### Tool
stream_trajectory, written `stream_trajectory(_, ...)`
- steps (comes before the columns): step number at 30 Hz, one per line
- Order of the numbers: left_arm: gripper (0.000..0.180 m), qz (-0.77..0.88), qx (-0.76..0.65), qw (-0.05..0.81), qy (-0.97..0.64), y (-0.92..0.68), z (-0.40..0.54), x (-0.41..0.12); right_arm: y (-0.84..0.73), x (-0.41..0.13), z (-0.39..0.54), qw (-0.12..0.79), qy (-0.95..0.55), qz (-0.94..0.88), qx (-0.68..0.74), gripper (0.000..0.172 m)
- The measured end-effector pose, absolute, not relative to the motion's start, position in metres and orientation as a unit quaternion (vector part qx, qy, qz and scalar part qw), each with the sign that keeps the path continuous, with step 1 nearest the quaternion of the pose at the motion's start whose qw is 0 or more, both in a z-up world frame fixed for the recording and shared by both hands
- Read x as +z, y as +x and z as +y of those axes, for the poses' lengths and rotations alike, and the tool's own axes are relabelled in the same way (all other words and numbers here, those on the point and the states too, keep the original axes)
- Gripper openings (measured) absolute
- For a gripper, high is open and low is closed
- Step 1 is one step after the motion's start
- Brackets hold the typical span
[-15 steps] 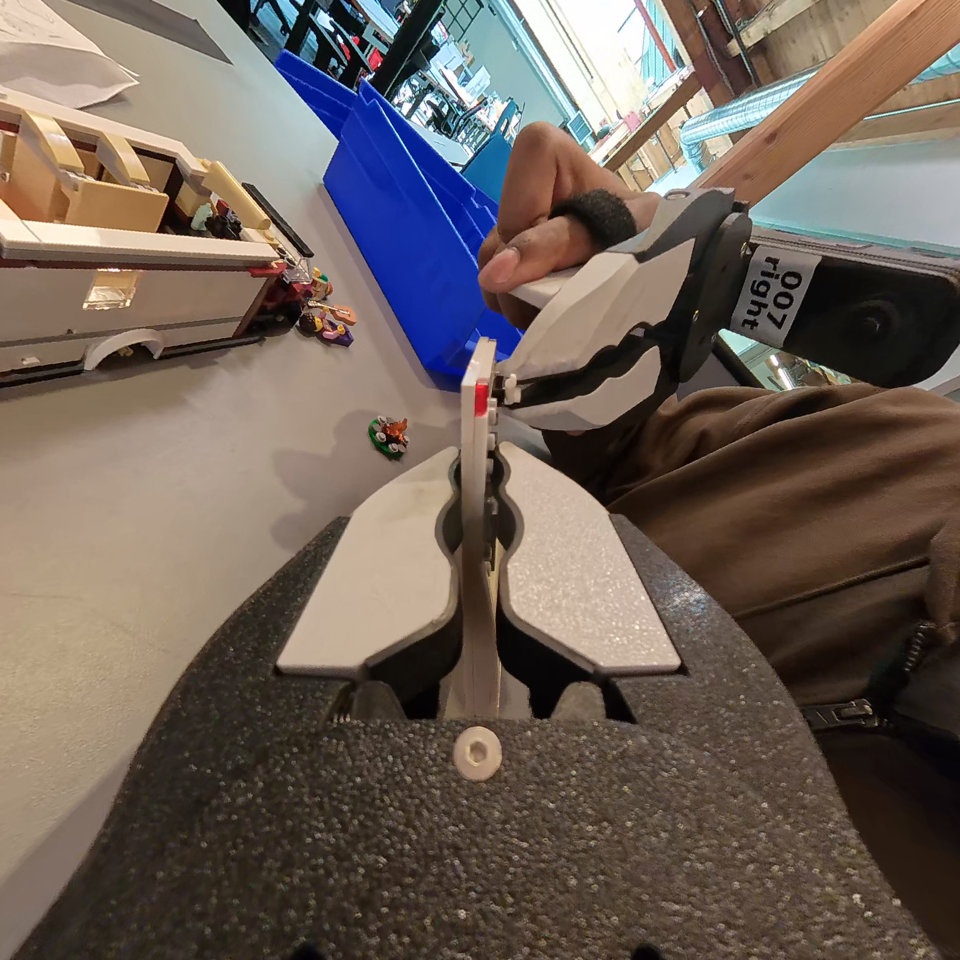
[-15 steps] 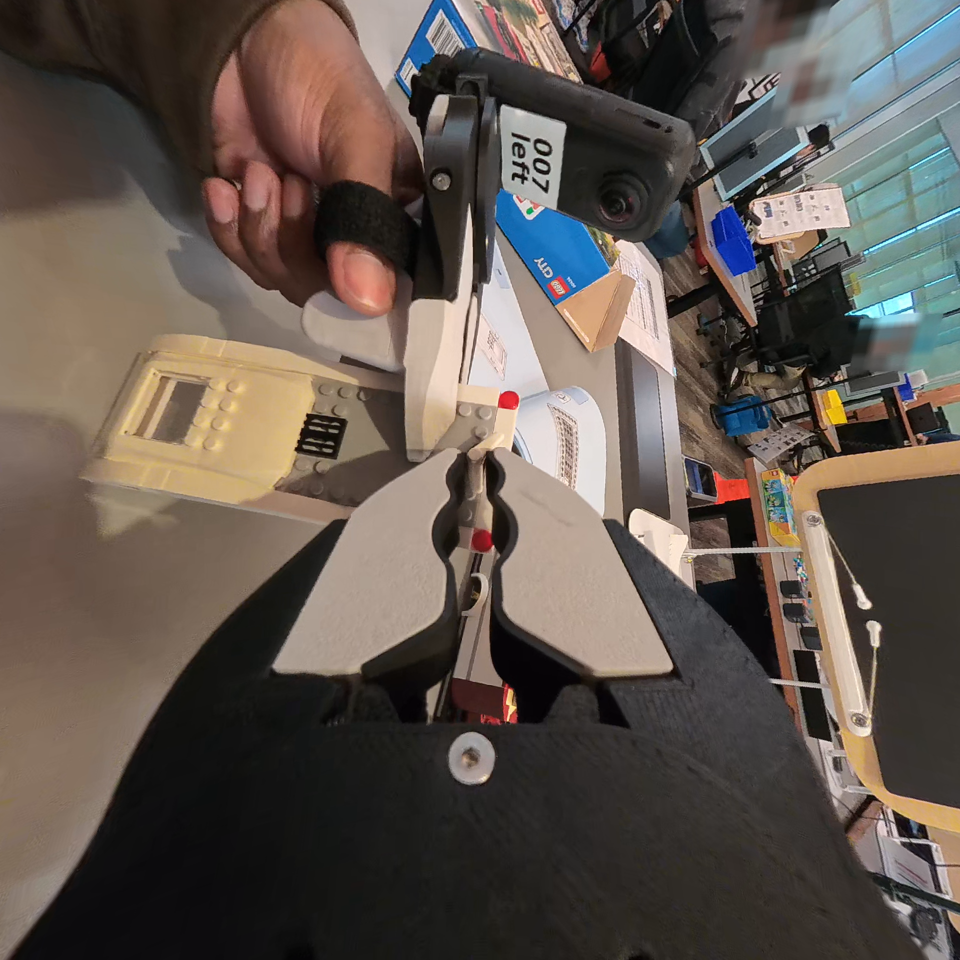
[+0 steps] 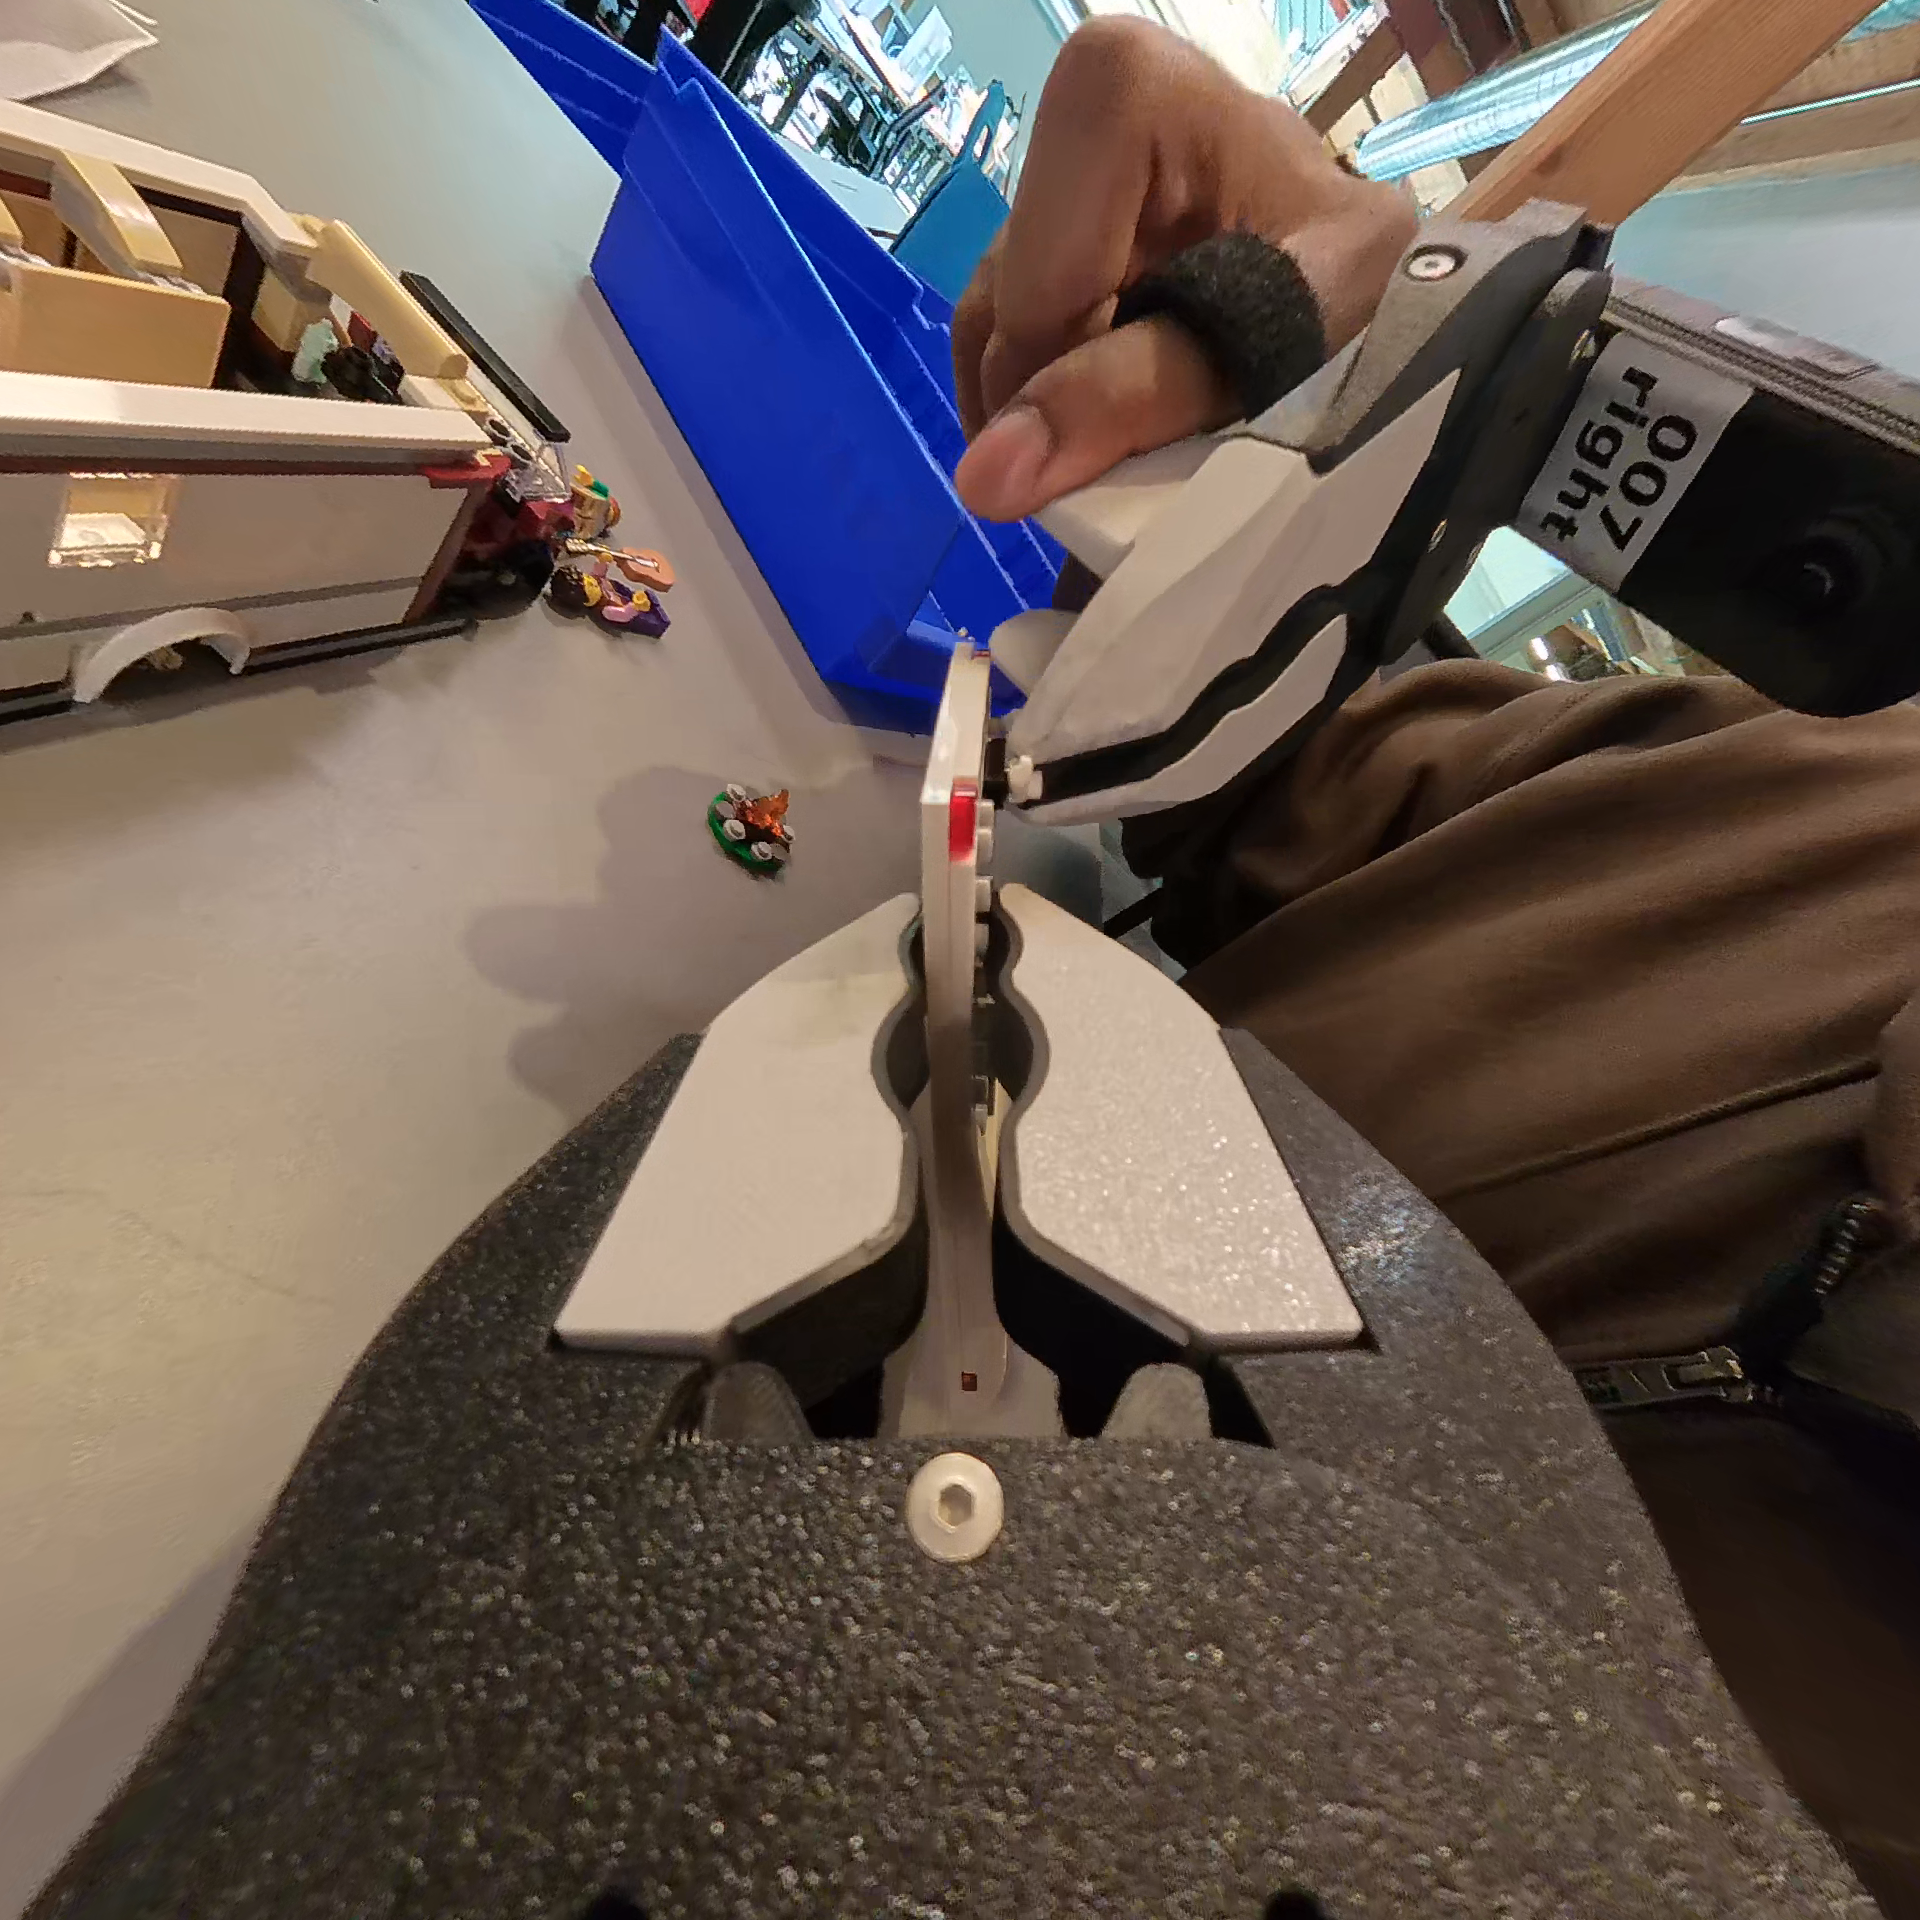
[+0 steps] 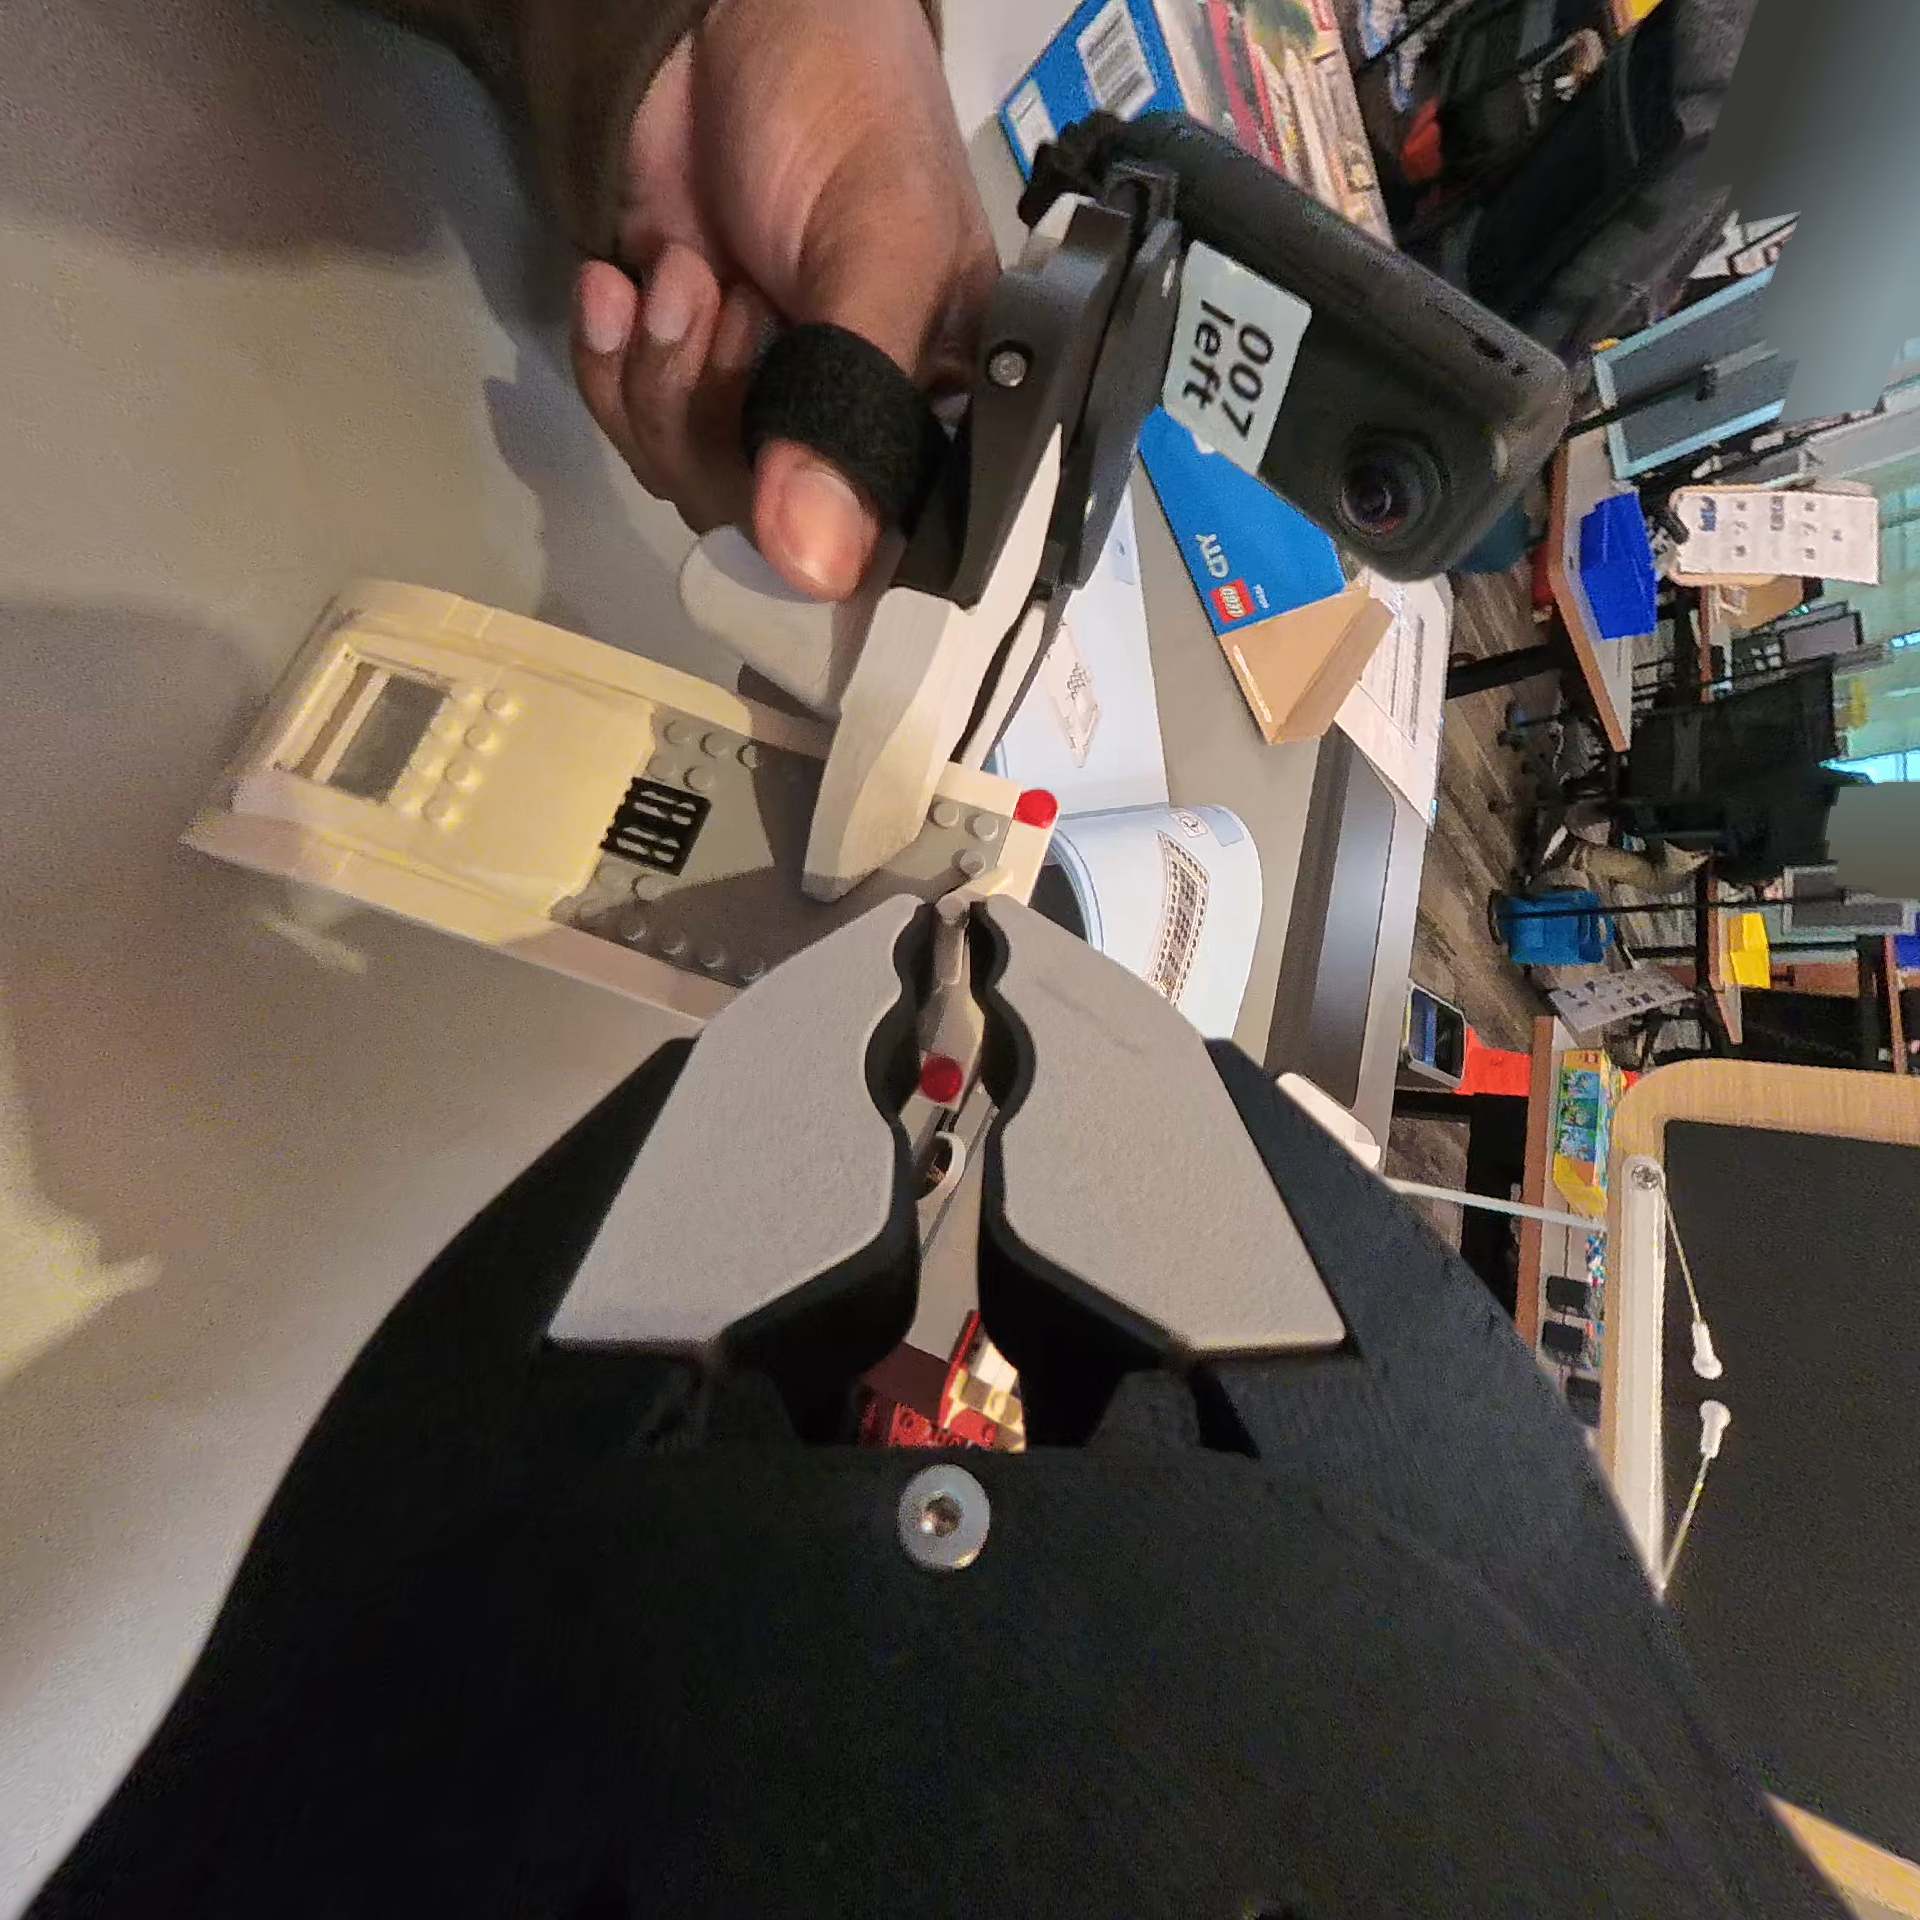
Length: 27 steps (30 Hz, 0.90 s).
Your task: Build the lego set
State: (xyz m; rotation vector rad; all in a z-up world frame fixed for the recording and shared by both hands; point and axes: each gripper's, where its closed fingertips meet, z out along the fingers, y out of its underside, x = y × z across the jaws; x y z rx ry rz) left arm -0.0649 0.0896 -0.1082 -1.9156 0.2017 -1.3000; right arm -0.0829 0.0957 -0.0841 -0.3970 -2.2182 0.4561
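while your left hand-held gripper (image 3: 961,914) clamps its nearly closed pads on a cream and grey brick roof panel (image 3: 951,831) at frame centre, your right hand-held gripper (image 4: 951,914) pinches a small pale brick piece (image 4: 951,966) against that panel's studded edge, above the grey desk (image 3: 260,1039), with a blue bin (image 3: 790,416) at upper centre.

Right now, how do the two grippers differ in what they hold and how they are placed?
The left gripper is shut on the edge of a wide white roof panel with grey studs and red dots; the right gripper pinches only a small white piece. The left gripper clamps the panel deep between its fingers; the right gripper holds its piece at the very tips, against the panel's studded face. Both are shut, hand-held and meet at the panel's corner.
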Motion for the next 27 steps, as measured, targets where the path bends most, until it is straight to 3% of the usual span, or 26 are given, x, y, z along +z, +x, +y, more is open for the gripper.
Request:
stream_trajectory(13,0.008,0.078,-0.525,0.391,-0.752,-0.063,0.089,-0.109,-0.081,-0.086,0.095,0.382,-0.155,-0.892,0.186,0.006)
stream_trajectory(15,0.008,0.077,-0.52,0.401,-0.75,-0.065,0.091,-0.108,-0.081,-0.085,0.096,0.385,-0.189,-0.879,0.206,0.019)
stream_trajectory(20,0.008,0.113,-0.494,0.464,-0.727,-0.068,0.091,-0.087,-0.081,-0.072,0.099,0.38,-0.298,-0.831,0.276,0.052)
stream_trajectory(27,0.008,0.233,-0.301,0.586,-0.715,-0.071,0.091,-0.068,-0.08,-0.038,0.087,0.382,-0.314,-0.807,0.322,0.047)
